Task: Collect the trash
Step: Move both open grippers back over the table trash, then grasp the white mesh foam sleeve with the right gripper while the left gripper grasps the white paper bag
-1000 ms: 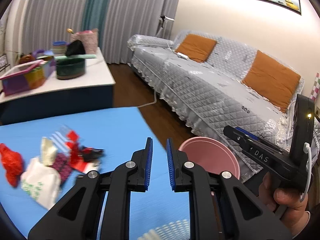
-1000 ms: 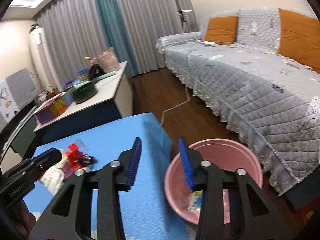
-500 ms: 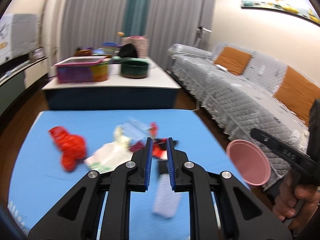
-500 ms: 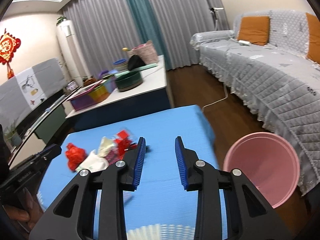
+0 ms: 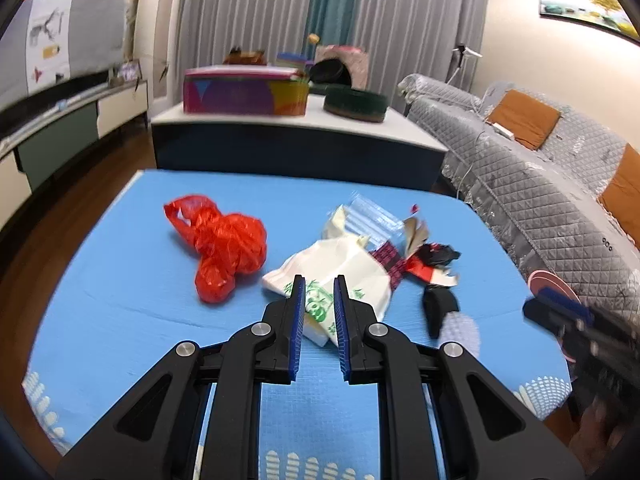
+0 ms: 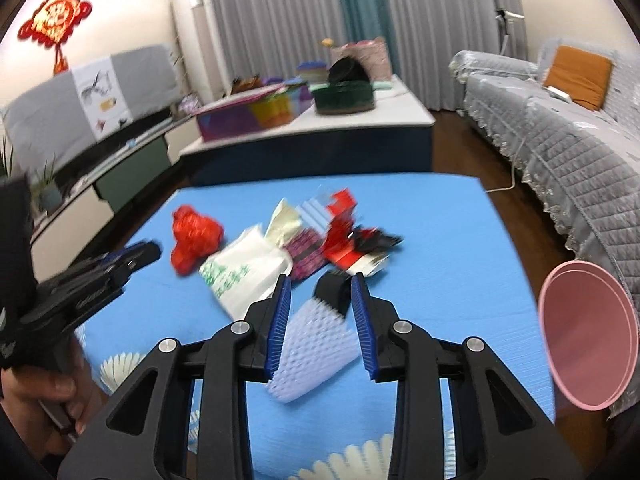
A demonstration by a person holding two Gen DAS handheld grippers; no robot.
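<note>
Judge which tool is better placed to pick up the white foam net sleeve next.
Right, probably. The right tool has open jaws framing the foam net sleeve. The left tool, jaws narrow, faces the white plastic bag instead.

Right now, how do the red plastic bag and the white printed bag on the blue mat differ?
The red plastic bag is crumpled into a knotted lump; the white printed bag lies flatter, with green print. The red one sits alone, while the white one touches other wrappers. Both rest on the blue mat, ungripped.
</note>
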